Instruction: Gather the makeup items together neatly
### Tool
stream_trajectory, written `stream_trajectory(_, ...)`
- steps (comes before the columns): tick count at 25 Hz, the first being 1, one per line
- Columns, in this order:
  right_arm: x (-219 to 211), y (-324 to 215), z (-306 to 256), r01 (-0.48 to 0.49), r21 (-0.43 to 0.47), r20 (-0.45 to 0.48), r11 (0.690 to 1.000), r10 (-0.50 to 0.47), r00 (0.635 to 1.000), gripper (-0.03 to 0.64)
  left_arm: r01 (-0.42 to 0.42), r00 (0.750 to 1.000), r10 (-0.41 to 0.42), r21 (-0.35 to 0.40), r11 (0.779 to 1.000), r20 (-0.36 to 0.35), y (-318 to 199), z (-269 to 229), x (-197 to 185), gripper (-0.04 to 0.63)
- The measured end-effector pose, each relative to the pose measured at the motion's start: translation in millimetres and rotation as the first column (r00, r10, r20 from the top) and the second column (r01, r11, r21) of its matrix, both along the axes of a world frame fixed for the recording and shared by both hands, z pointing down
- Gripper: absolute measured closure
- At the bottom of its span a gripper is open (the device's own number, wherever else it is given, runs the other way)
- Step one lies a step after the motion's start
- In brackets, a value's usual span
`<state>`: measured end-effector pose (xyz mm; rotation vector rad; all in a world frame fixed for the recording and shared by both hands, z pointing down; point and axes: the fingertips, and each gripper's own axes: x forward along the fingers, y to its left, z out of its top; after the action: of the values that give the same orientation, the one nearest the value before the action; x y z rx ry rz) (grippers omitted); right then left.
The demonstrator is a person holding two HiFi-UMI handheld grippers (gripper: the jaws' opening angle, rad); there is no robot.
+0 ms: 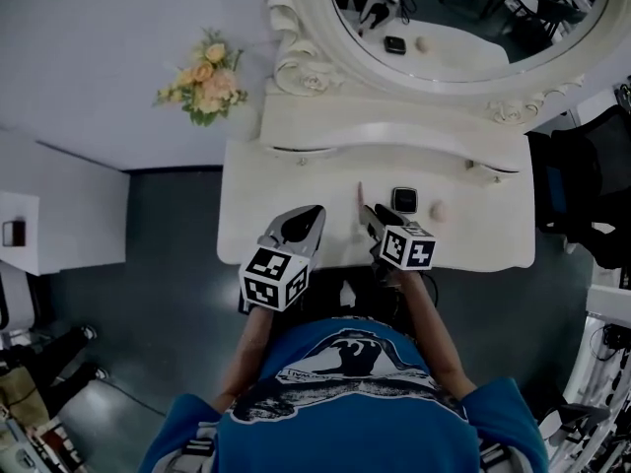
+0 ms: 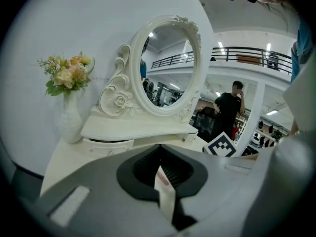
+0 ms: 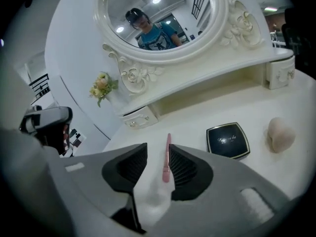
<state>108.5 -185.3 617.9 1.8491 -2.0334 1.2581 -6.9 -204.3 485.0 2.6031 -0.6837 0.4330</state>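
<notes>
Starting at your left, the flowers [image 1: 205, 85] stand well clear of the work, so they are no worry. Your left claw [image 1: 314, 215] is clenched with nothing in it, poised over the bare left part of the desk [image 1: 258, 190]. It looks idle. The one hazard there is swinging it across into the other claw while you watch the right side.

Next comes the pink makeup stick [image 3: 168, 158], lying flat on the desk and pointing toward the mirror. Your right claw [image 3: 158, 149] is released, its jaws straddling the stick's near end, and the stick sits much closer to the right jaw than to the left. Closing from here would likely push or roll it sideways before both pads bite. It looks thin and round, so it could squirt out or come up tilted. If you hold too high, the pads may close above it and miss.

Further right, the black compact [image 3: 227, 140] lies near the stick, with the beige sponge [image 3: 279, 134] beyond it. A stick knocked rightward could strike the compact, and a wide sweep could send the light sponge toward the desk's edge.
</notes>
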Motion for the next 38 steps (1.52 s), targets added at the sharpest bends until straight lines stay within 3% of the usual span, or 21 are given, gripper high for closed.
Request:
stream_trajectory(10, 14, 33, -56, 0.079, 0.127, -0.167, 0.989, -0.057, 0.984, 0.48, -0.076, 0.997, 0.076, -0.018, 0.997, -0.007, 27, 5, 29, 0.581)
stream_trajectory(16, 25, 62, -80, 0.099, 0.199, -0.181, 0.975, -0.063, 0.982, 0.488, -0.079, 0.997, 0.079, -0.004, 0.997, -0.006, 51, 2, 46, 0.581)
stream_trajectory(27, 40, 140, -99, 0.17, 0.268, -0.193, 0.948, -0.12, 0.974, 0.511, -0.008, 1.0, 0.008, 0.021, 1.0, 0.026, 134, -1, 58, 0.581)
stream_trajectory(38, 26, 224, -112, 0.279, 0.325, -0.233, 0.904, -0.209, 0.95, 0.624, 0.069, 0.997, -0.07, 0.033, 0.997, 0.033, 231, 0, 51, 0.581)
